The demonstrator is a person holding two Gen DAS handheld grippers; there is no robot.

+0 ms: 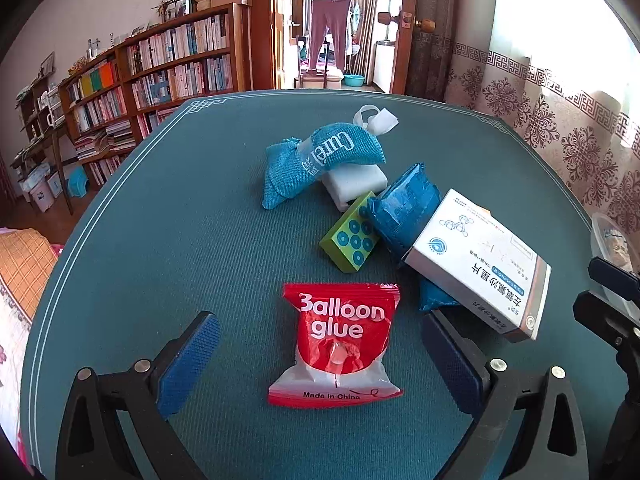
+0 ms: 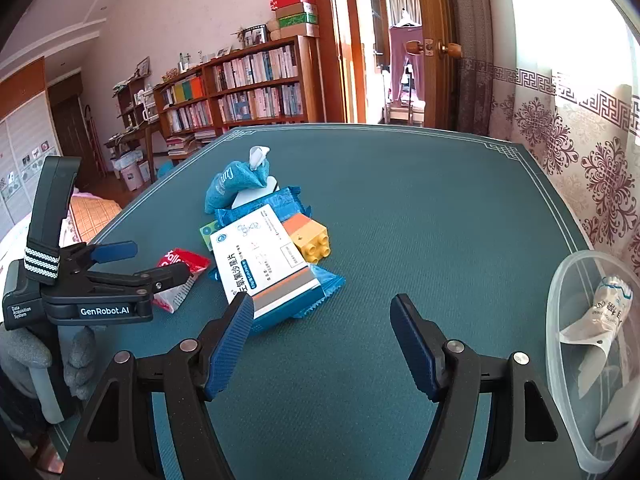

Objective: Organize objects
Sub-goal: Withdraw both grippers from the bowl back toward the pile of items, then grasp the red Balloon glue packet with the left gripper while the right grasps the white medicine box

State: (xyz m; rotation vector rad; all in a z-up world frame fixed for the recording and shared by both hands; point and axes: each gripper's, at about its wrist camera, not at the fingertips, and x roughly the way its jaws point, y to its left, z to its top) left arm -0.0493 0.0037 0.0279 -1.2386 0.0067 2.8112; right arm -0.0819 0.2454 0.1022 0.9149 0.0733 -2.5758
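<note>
A red "Balloon glue" packet (image 1: 335,344) lies on the teal table between the open fingers of my left gripper (image 1: 320,356); it also shows in the right wrist view (image 2: 182,276). Behind it lie a green dotted block (image 1: 350,244), a blue wrapped pack (image 1: 404,216), a white medicine box (image 1: 480,264), a blue "Curel" pouch (image 1: 316,160) and a white block (image 1: 356,184). My right gripper (image 2: 322,340) is open and empty, just right of the white box (image 2: 260,260). A yellow brick (image 2: 312,240) sits beside the box.
A clear plastic container (image 2: 560,320) holding a white packet (image 2: 604,316) stands at the table's right edge. The left gripper's body (image 2: 100,280) is at the left of the right wrist view. Bookshelves and a doorway lie beyond the table.
</note>
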